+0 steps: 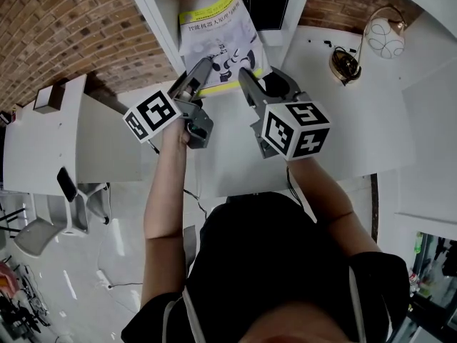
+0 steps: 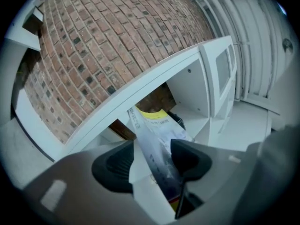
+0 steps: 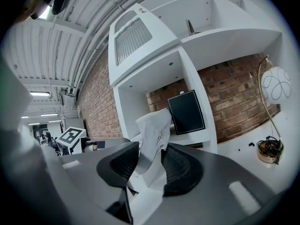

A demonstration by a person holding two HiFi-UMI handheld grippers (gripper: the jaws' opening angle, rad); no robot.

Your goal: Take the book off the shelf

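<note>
Book (image 1: 214, 31) leaning in shelf (image 1: 153, 13) is straddled by left gripper (image 2: 151, 159) and right gripper (image 3: 150, 165); both jaw pairs are held apart, unclamped.

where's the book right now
In the head view the book leans out of the white shelf at top centre, left of the black box, its lower edge between the left gripper and right gripper.

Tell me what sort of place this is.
Probably an office or studio space: a bare brick wall, a white shelving unit with a globe lamp beside it, and white desks with a chair nearby.
</note>
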